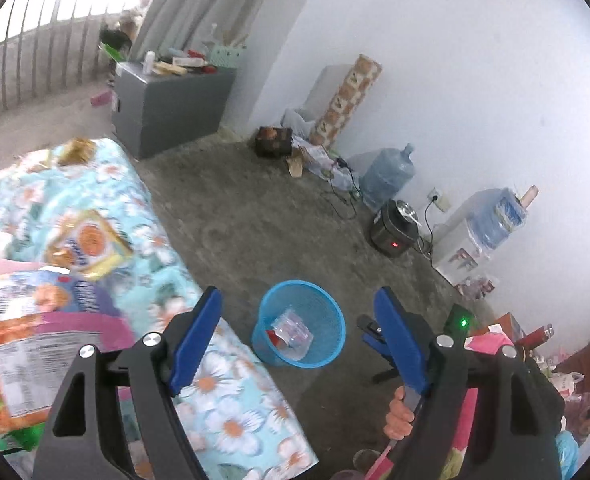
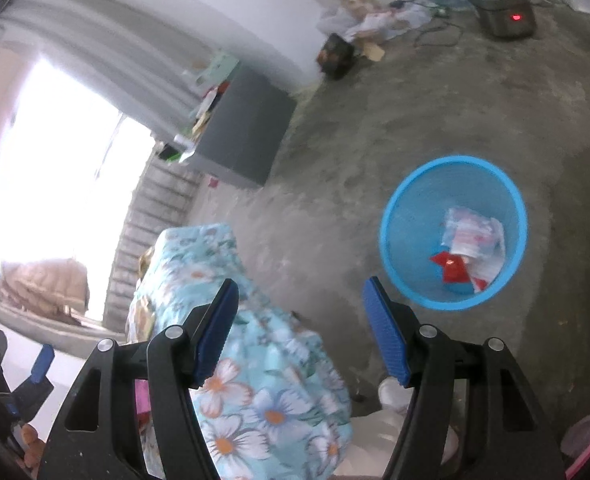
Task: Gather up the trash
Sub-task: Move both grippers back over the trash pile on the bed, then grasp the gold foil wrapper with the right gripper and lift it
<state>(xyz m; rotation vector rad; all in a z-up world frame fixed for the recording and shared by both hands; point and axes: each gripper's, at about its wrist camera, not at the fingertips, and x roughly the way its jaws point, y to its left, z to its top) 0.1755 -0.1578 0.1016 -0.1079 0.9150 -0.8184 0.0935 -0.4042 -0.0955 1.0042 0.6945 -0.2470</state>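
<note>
Blue-padded fingers of the left gripper are spread wide, nothing between them, pointing down over the concrete floor. Just beyond its tips sits the blue mesh bin, upright, with a crinkled clear wrapper and a red scrap inside. Left of that gripper: the floral-covered bed, snack bags scattered on top. Over to the right gripper, released too, jaws empty, the bed edge beneath them, the bin ahead and to its right.
</note>
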